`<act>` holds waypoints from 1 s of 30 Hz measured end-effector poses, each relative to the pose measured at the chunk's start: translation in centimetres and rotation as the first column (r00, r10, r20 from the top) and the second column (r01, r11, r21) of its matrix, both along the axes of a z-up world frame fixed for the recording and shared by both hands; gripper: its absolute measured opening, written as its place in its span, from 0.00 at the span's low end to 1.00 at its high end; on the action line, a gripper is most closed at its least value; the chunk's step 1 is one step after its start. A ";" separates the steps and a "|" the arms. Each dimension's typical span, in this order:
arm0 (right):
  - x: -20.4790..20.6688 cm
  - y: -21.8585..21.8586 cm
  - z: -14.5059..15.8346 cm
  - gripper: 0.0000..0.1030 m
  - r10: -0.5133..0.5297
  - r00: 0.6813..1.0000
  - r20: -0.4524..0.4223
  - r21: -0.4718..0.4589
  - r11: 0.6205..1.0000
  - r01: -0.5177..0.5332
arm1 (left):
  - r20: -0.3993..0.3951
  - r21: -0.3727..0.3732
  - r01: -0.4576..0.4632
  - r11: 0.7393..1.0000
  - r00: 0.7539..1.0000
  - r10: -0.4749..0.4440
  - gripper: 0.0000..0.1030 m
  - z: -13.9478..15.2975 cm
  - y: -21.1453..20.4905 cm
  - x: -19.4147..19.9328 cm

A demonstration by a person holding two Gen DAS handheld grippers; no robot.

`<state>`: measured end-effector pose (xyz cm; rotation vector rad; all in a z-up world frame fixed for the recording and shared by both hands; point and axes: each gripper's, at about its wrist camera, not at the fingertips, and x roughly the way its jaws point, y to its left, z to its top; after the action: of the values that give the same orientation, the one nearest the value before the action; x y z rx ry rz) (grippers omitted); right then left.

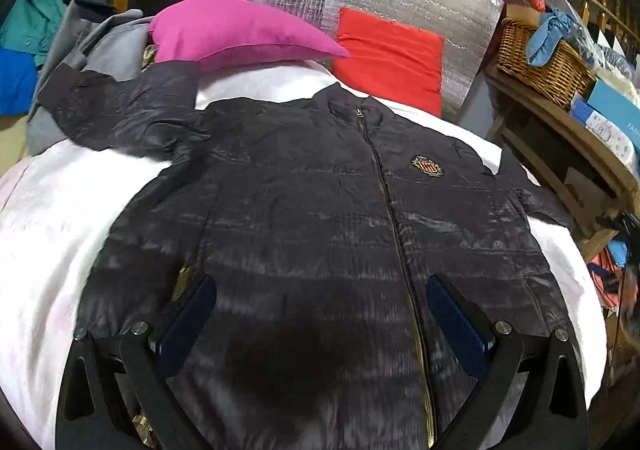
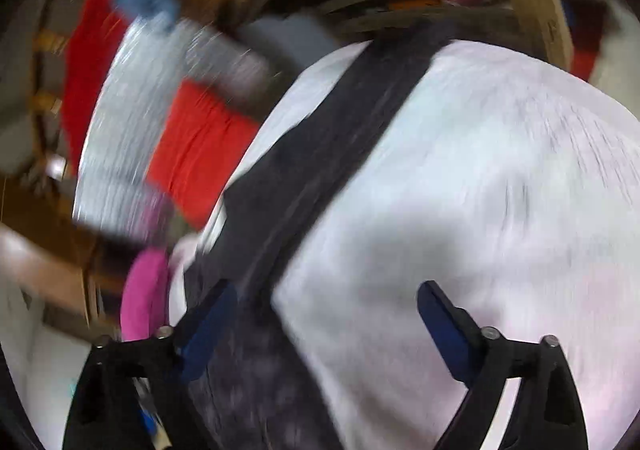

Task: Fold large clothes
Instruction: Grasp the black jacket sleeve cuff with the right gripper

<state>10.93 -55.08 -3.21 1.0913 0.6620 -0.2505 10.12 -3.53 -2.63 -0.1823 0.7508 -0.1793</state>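
Nearest you, left tool (image 1: 320,314) is spread wide, nothing between the pads, hovering over the hem of the dark jacket (image 1: 312,209). Right tool (image 2: 326,318) is wide too, empty, over a dark sleeve (image 2: 340,121) on the white sheet (image 2: 480,189); view's blurred, so contact can't be told. Jacket lies flat on the bed, front up, zipped, sleeves spread out. No fold made yet, so it looks like the start; sleeves and body all left to do. Beyond: pink pillow (image 1: 236,29), red cushion (image 1: 390,53).
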 end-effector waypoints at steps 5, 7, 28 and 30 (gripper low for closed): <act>4.3 -6.1 -2.3 0.76 -0.092 0.996 0.010 0.070 0.993 0.091 | -0.041 0.015 -0.013 1.000 0.999 0.014 1.00 -1.6 0.2 0.8; 6.2 -7.5 -3.2 0.76 -0.112 0.994 -0.005 0.057 0.992 0.112 | -0.021 -0.003 -0.040 0.999 0.999 0.040 1.00 -1.3 0.7 0.9; 17.2 1.9 9.2 0.09 0.046 0.987 -0.151 -0.674 0.726 -0.137 | -0.050 -0.023 -0.060 0.998 0.997 0.059 1.00 -2.0 0.9 1.5; 17.9 5.7 11.9 0.09 0.106 0.988 -0.113 -0.732 0.664 -0.155 | -0.044 -0.030 -0.064 0.998 0.997 0.063 1.00 -1.9 1.1 1.4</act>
<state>28.79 -49.36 8.67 0.2382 0.6028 -0.3875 11.50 -2.44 -4.50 -0.2398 0.7840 -0.1271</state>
